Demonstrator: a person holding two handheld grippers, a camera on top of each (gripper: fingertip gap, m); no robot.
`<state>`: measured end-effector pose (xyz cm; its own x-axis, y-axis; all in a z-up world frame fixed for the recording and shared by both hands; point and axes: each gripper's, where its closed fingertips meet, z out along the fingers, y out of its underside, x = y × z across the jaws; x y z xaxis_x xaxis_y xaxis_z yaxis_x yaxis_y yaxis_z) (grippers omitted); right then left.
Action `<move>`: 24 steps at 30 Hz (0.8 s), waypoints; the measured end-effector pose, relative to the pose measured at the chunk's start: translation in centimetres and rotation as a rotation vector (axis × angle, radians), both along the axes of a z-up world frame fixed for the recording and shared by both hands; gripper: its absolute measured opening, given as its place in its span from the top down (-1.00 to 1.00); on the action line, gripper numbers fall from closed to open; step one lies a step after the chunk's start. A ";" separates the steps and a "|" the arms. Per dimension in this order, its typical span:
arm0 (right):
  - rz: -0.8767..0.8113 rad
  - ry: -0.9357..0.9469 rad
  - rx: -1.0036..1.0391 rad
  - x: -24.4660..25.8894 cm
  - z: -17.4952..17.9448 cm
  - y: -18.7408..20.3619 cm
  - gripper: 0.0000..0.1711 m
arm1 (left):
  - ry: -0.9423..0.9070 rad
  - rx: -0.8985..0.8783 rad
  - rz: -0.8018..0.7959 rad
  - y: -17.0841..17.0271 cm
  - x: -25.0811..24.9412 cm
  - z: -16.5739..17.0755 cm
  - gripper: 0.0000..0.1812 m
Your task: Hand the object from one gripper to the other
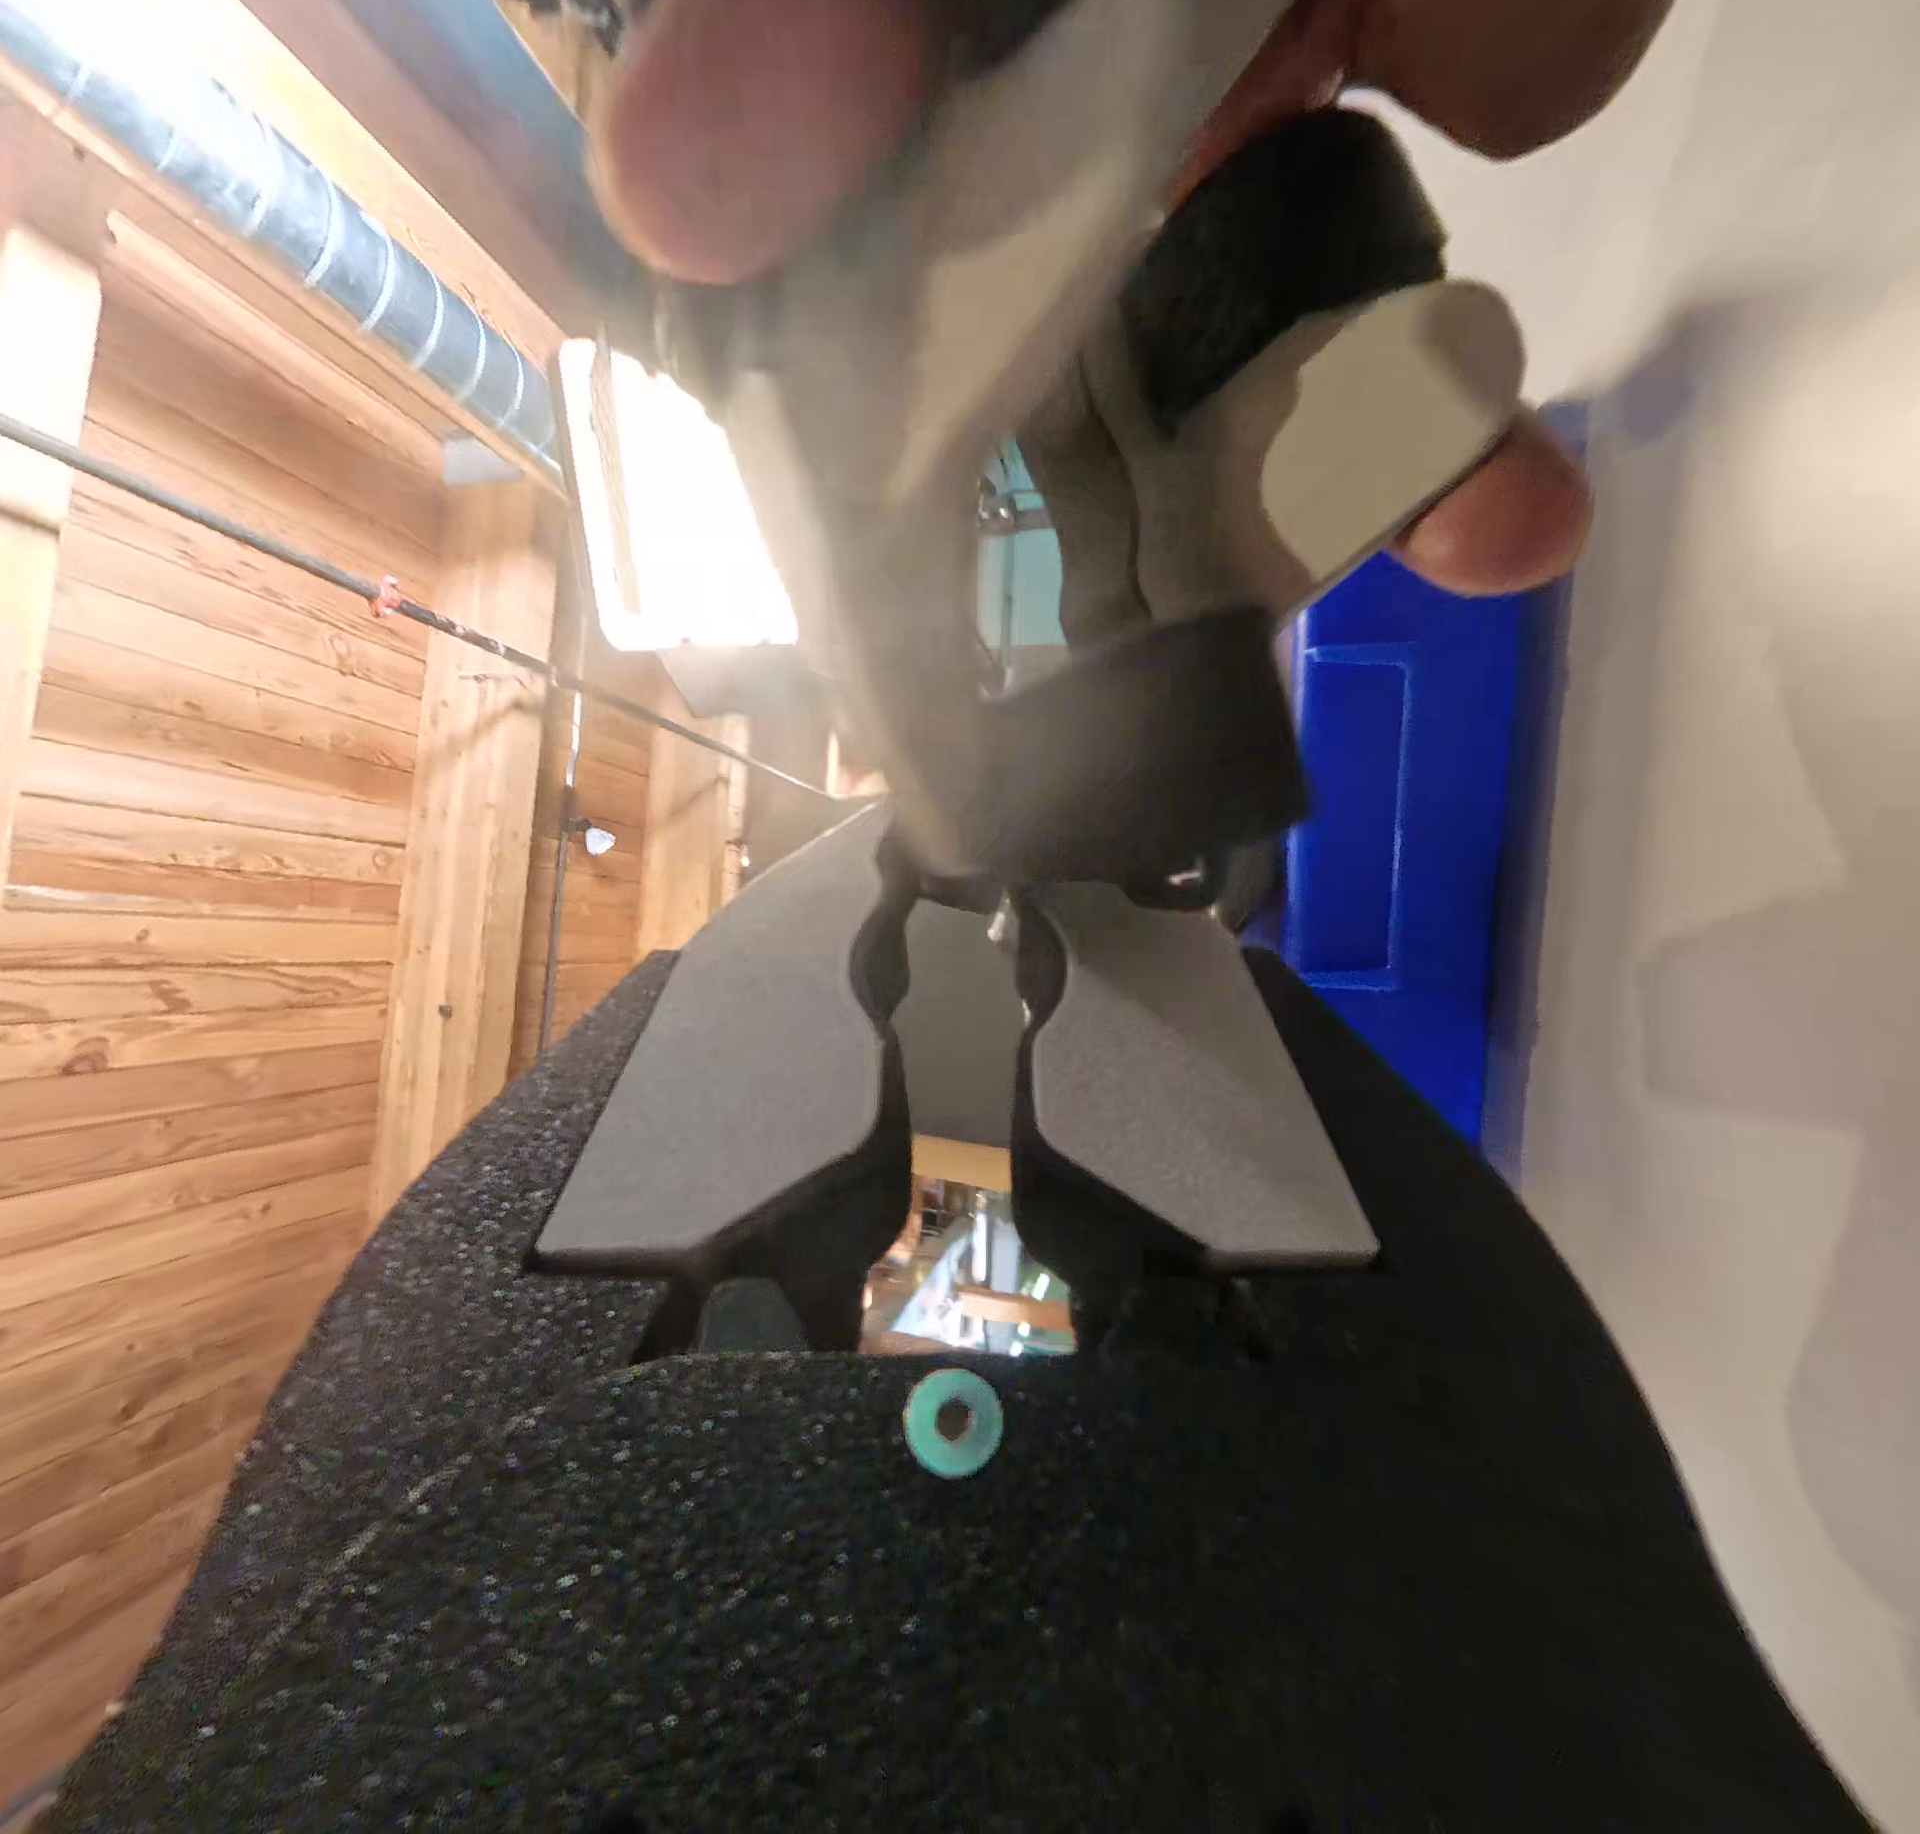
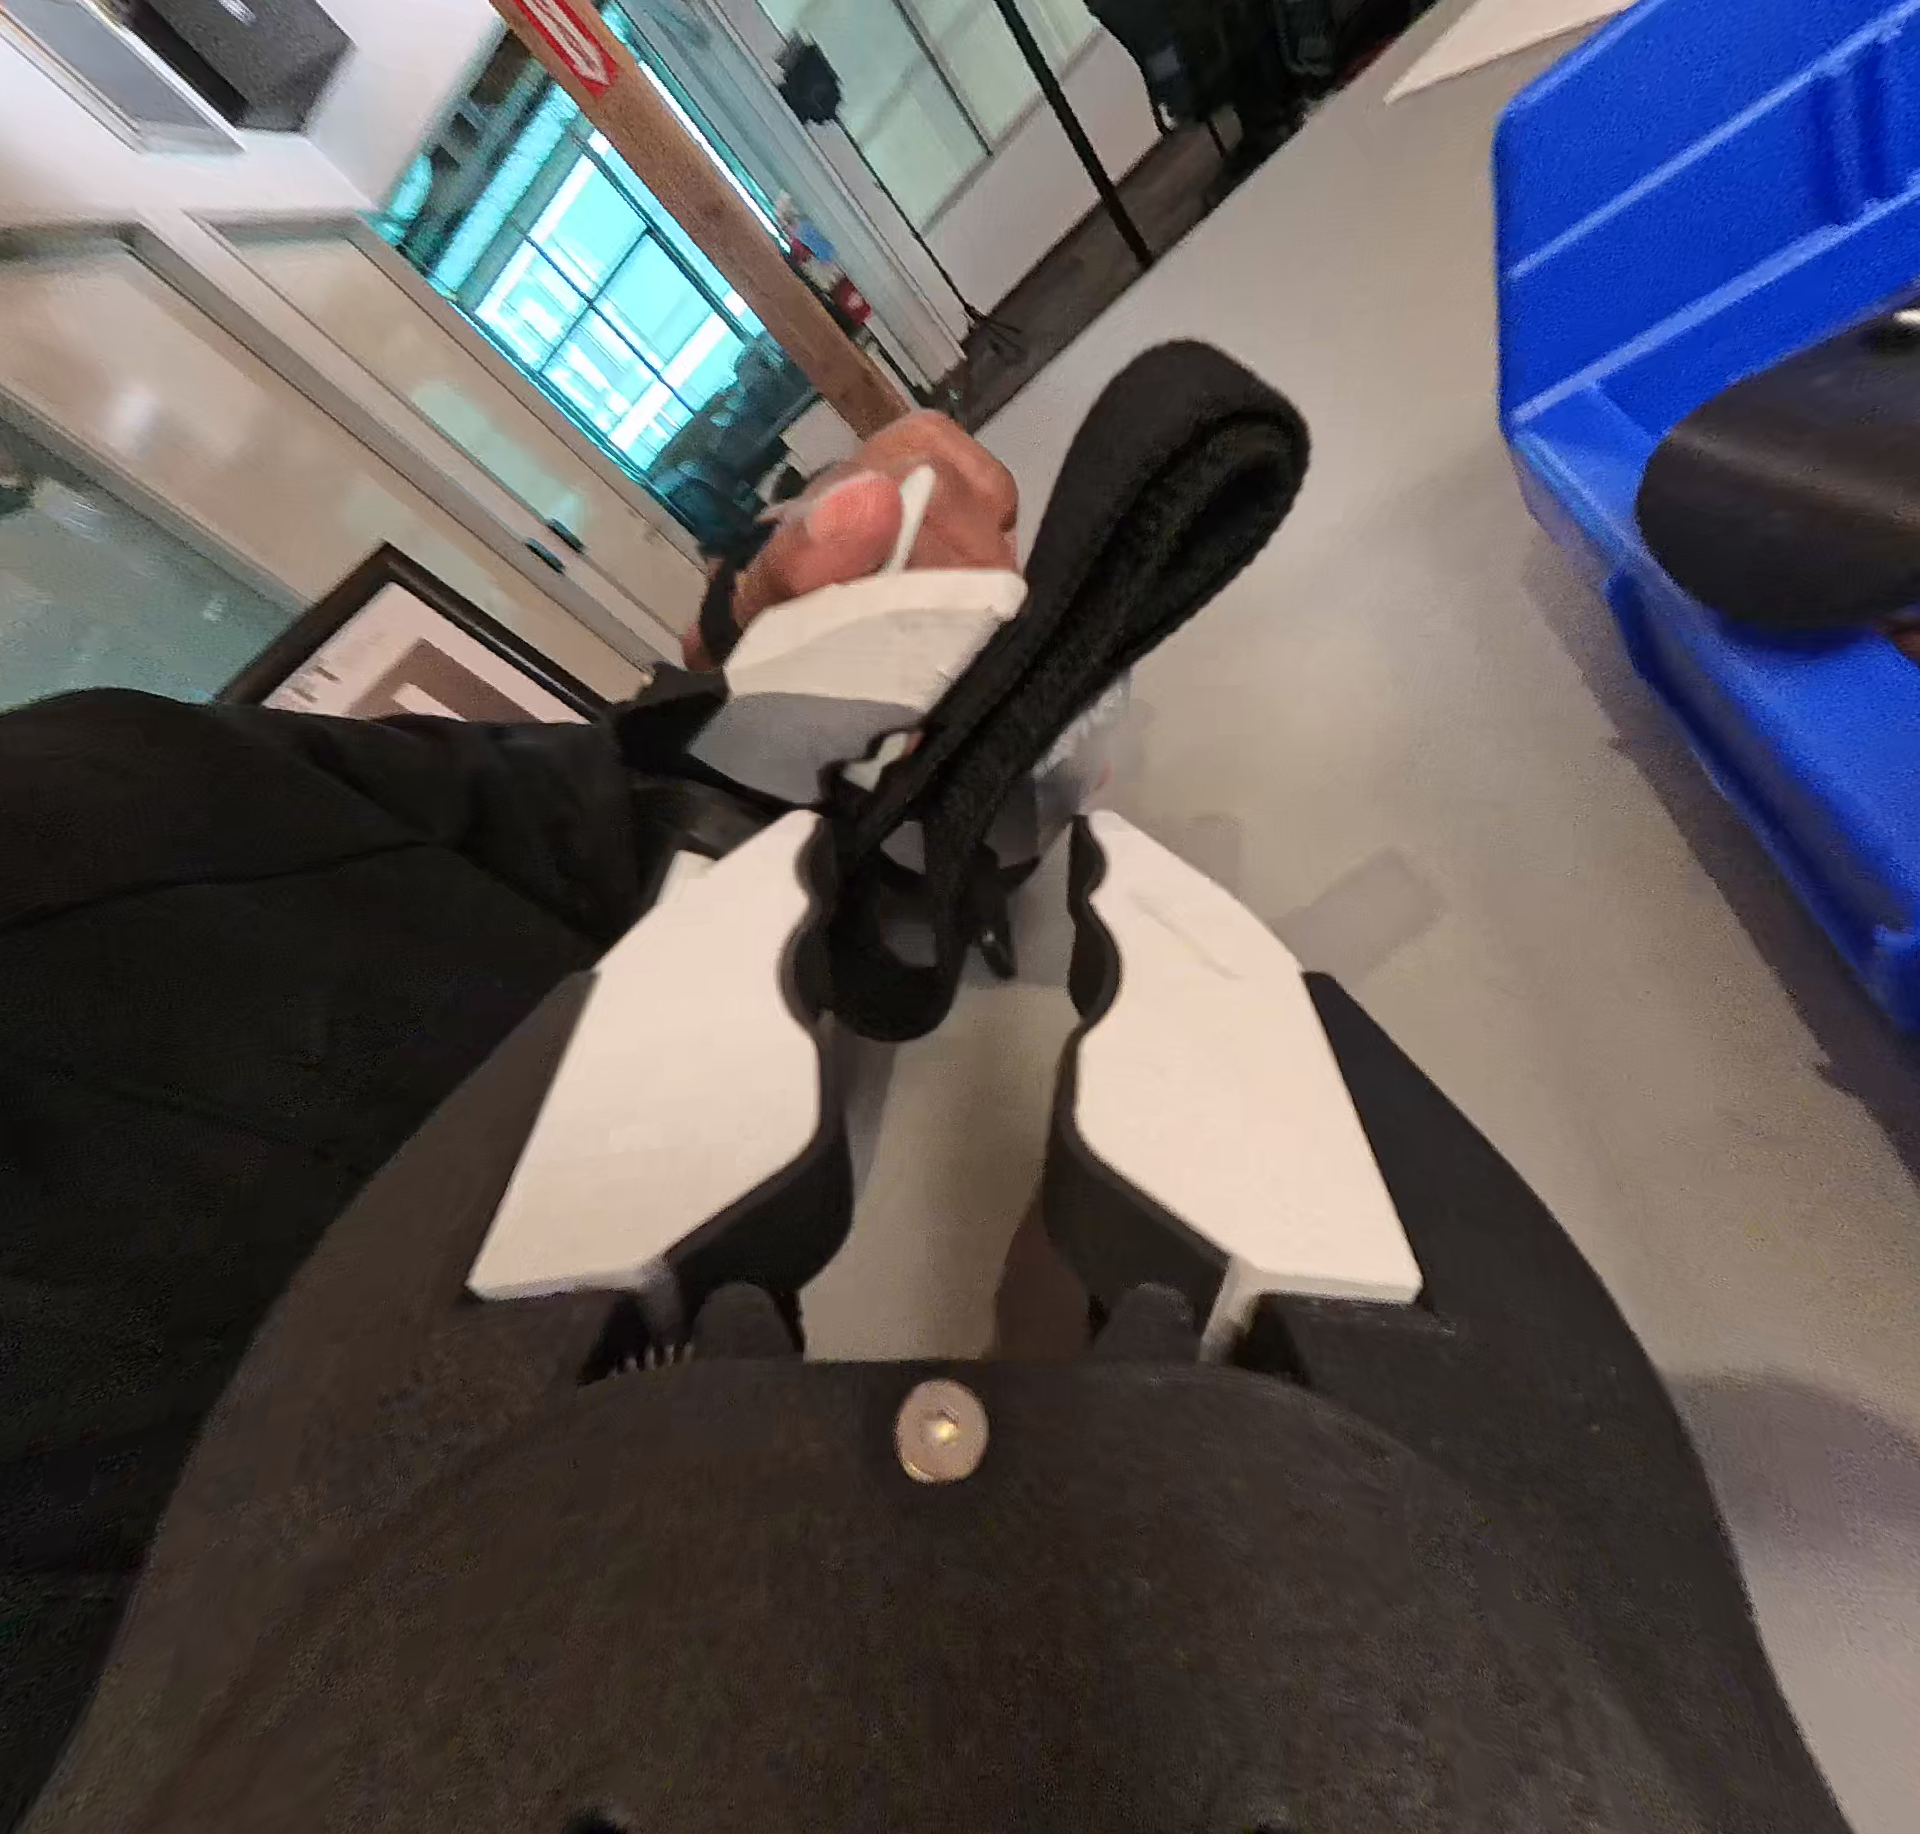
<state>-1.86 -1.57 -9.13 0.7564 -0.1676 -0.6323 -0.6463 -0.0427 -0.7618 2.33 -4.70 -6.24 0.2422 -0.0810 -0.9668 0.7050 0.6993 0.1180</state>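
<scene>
Strap (image 2: 1091,641) hangs between your right gripper's (image 2: 940,911) wide-open jaws, so close squarely before your left gripper (image 1: 956,901), jaws nearly together and grip hidden by blur, lets go.

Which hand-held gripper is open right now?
The right hand-held gripper, white fingers spread around the black strap; the left hand-held gripper, grey-fingered, is clamped on it.

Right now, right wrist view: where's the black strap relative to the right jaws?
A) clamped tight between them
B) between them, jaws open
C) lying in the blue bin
B: the black strap has its lower end between the jaws of the right gripper, which stand apart with a clear gap beside it.
</scene>
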 end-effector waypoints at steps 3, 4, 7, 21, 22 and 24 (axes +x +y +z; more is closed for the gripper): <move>-0.051 -0.080 -0.068 0.8 -0.6 -0.6 0.71 | 0.128 -0.060 -0.016 0.4 0.8 -0.3 0.72; -0.064 -0.120 -0.094 1.1 -0.7 -0.8 0.78 | 0.209 -0.097 -0.037 0.5 1.1 -0.5 0.68; -0.123 -0.280 -0.176 2.0 -0.7 -1.6 0.86 | 0.535 -0.241 -0.115 0.9 1.9 -0.7 0.62; -0.221 -1.174 -0.513 2.4 0.0 -2.6 0.87 | 1.569 -0.356 -0.551 0.2 -1.9 -2.4 0.37; -0.192 -1.236 -0.540 1.9 -0.4 -2.3 0.87 | 1.595 -0.345 -0.573 0.0 -2.4 -2.5 0.36; -0.146 -1.353 -0.592 1.3 -1.2 -1.7 0.87 | 1.587 -0.330 -0.615 -0.2 -3.1 -2.4 0.44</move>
<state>-0.60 -3.26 -10.36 0.6549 -0.2677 0.7067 0.4964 -0.5528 -0.6693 -0.76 -4.94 -8.66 -0.9902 -0.0165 -0.1386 0.1344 0.1560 -0.9786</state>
